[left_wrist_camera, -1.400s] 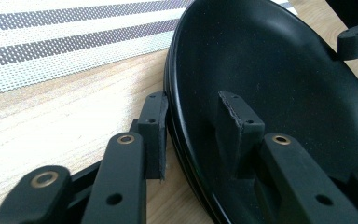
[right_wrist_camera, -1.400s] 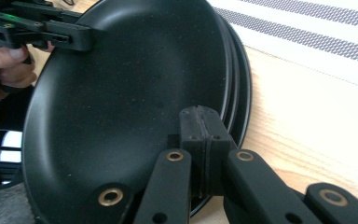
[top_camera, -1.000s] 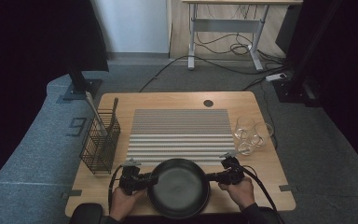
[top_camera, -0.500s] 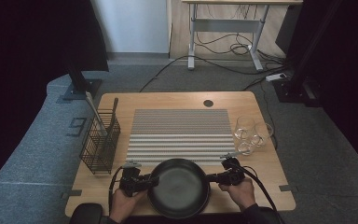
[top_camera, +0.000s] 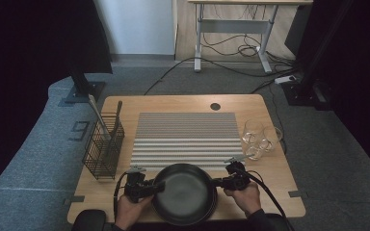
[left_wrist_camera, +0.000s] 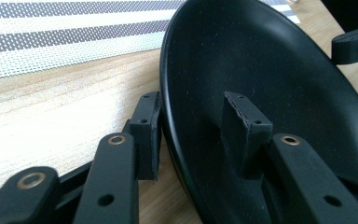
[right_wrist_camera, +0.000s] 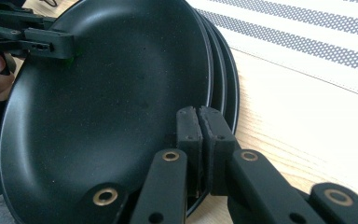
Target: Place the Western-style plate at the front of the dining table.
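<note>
A stack of black plates [top_camera: 184, 193] sits at the near edge of the wooden surface [top_camera: 192, 103], just in front of a grey-and-white striped mat [top_camera: 185, 137]. In the right gripper view the rims of several plates show nested one under another.

The left gripper [top_camera: 147, 185] comes in from the left side of the stack. Its fingers [left_wrist_camera: 149, 133] straddle the rim of the top plate [left_wrist_camera: 261, 79], one finger on the outside and the other inside the bowl of the plate; there is a gap between them wider than the rim, so they stand released around it, and whether either one touches the plate cannot be told. The top plate looks tilted up on this side.

The right gripper [top_camera: 229, 180] is at the right side of the stack. Its fingers [right_wrist_camera: 189, 128] are clenched flat against each other at the rim of the plates [right_wrist_camera: 116, 107]; whether any rim is pinched between them cannot be told.

A black wire basket [top_camera: 103, 147] with a couple of utensils standing in it sits at the left of the mat. Two clear glasses [top_camera: 260, 139] stand to the right of the mat, close together, just beyond the right gripper.
</note>
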Demonstrator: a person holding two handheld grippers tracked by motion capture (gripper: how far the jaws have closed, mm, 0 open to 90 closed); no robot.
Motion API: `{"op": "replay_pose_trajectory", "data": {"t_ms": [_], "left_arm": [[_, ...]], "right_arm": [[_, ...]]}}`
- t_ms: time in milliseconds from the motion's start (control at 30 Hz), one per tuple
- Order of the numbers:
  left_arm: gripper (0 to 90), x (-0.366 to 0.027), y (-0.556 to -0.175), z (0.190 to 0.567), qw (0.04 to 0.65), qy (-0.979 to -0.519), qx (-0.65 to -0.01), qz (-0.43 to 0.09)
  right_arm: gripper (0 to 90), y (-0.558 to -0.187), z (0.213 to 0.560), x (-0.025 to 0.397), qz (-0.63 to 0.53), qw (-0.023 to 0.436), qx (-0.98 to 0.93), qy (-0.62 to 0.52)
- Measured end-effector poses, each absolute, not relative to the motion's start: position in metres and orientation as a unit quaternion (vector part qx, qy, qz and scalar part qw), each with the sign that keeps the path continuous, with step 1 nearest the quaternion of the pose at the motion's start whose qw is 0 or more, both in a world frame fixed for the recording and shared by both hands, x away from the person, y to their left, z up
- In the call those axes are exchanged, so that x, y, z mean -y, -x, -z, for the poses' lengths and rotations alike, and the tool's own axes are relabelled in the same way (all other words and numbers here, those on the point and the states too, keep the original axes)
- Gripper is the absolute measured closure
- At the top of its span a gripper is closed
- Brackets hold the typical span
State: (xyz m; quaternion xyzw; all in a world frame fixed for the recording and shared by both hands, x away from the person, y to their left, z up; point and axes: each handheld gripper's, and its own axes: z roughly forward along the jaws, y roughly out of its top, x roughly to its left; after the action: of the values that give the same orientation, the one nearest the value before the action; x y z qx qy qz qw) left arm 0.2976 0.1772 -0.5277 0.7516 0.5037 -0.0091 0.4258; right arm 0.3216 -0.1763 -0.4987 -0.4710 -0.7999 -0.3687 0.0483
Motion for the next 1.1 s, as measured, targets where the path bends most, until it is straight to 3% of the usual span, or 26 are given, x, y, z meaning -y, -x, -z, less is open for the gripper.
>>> {"op": "replay_pose_trajectory", "data": {"t_ms": [200, 367, 500, 600, 1100], "left_arm": [[59.5, -0.179, -0.297, 0.527, 0.432, -0.748, -0.504, 0.009], [60.1, -0.180, -0.297, 0.527, 0.434, -0.747, -0.503, 0.009], [64.3, -0.183, -0.298, 0.527, 0.442, -0.739, -0.508, 0.017], [65.4, -0.184, -0.299, 0.527, 0.447, -0.734, -0.511, 0.023], [72.2, -0.192, -0.311, 0.518, 0.463, -0.726, -0.508, 0.037]], "right_arm": [[86.1, -0.324, 0.501, 0.172, 0.376, 0.051, 0.797, 0.470], [79.9, -0.326, 0.507, 0.168, 0.374, 0.054, 0.796, 0.472], [79.0, -0.327, 0.511, 0.164, 0.381, 0.060, 0.792, 0.474], [77.4, -0.330, 0.517, 0.160, 0.382, 0.084, 0.787, 0.477], [80.2, -0.336, 0.517, 0.159, 0.406, 0.093, 0.772, 0.480]]}}
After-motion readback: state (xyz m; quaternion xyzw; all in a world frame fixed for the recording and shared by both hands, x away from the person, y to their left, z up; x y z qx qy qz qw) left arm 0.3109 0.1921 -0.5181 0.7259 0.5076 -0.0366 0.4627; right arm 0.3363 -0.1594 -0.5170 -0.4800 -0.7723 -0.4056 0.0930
